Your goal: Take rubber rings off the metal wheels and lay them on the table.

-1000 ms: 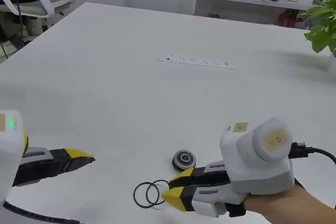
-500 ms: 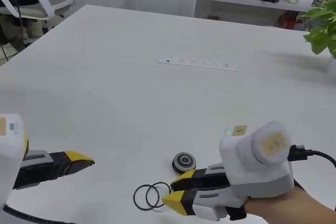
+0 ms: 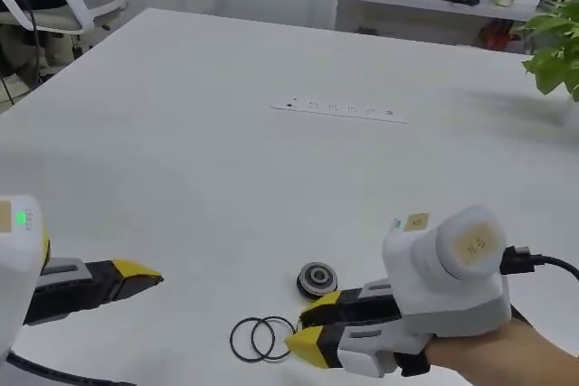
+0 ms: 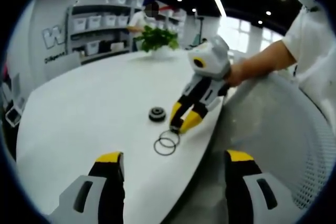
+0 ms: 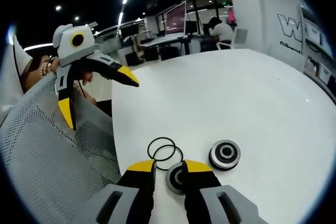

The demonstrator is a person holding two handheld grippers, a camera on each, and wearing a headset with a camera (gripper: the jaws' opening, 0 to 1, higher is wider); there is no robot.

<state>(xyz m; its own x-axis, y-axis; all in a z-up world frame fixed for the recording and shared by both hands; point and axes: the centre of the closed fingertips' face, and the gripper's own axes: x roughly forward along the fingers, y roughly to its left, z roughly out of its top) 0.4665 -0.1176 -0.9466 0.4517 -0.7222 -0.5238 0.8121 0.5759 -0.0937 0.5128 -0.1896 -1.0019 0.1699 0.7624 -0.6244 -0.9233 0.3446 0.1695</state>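
The right tongs [image 5: 169, 167] grip one wheel [image 5: 176, 178] low over the bench [image 5: 252, 93], just beside the two rings [image 5: 165, 152] lying overlapped there. The left tongs [image 4: 174, 158] gape wide, holding nothing. With both rings down (the second wheel [image 5: 224, 154] lies near), stripping looks finished, and next the held wheel wants setting down clear of the rings.

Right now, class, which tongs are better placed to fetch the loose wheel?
Left, I'd say. The left tongs stand open and empty; the right tongs, though nearer the loose wheel, are shut on another wheel.
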